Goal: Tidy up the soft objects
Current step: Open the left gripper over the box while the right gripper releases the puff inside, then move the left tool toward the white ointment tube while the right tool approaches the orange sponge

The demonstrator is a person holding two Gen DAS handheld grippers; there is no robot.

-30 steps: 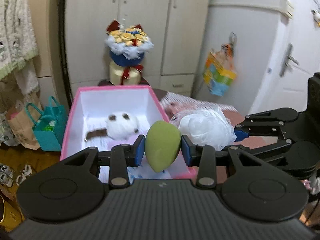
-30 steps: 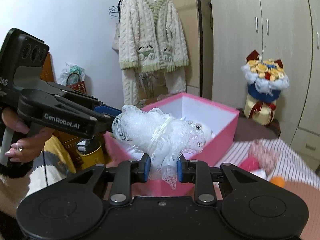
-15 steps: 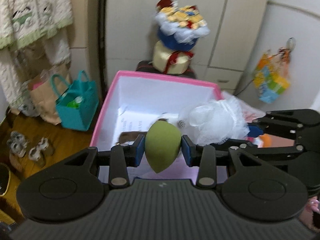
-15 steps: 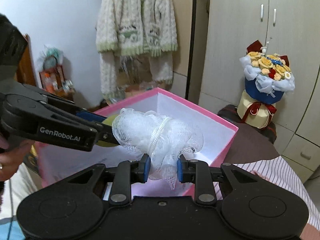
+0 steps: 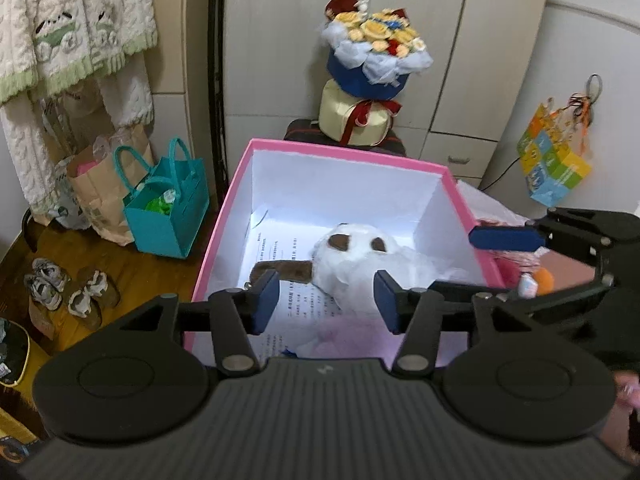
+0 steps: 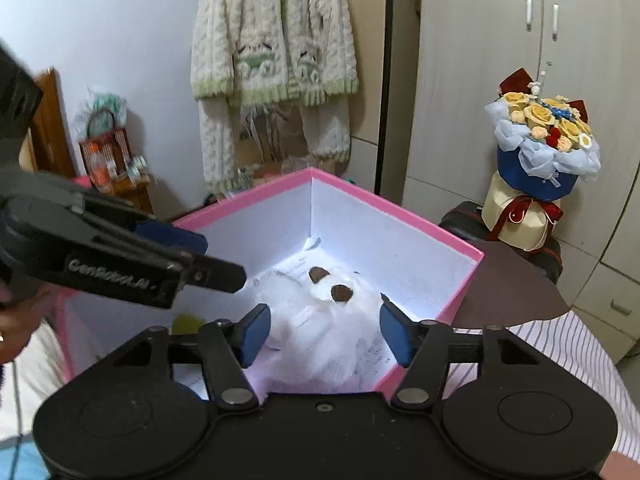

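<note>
Lower centre of the left wrist view: left gripper, black with blue pads, poised above the open pink cardboard box with white inner walls. Fingers apart, just now opening wider, nothing clamped between them. Behind the gap, on the box floor: white plush toy with brown patches, lying on printed paper sheets. At the right of the toy, blurred: white mesh bath puff, inside the box near its right wall. At the right edge, reaching in over the box's right rim: right gripper.

Lower centre of the right wrist view: right gripper above the same pink box. Fingers apart, likewise just now opening. White mesh puff in the gap as a blur, low in the box, pads not squeezing it. Just above it in the frame: plush toy. From the left edge, slanting in over the box: left gripper, fingers parted. Below it, low in the box: small yellow-green soft shape, partly hidden, too little showing to name.

Beyond the box, at upper centre in the left wrist view and far right in the right wrist view: bouquet of yellow flowers in blue and white wrapping. Left of the box, on the wooden floor: teal tote bag. Hanging at the top: cream knitted cardigan with green trim.
</note>
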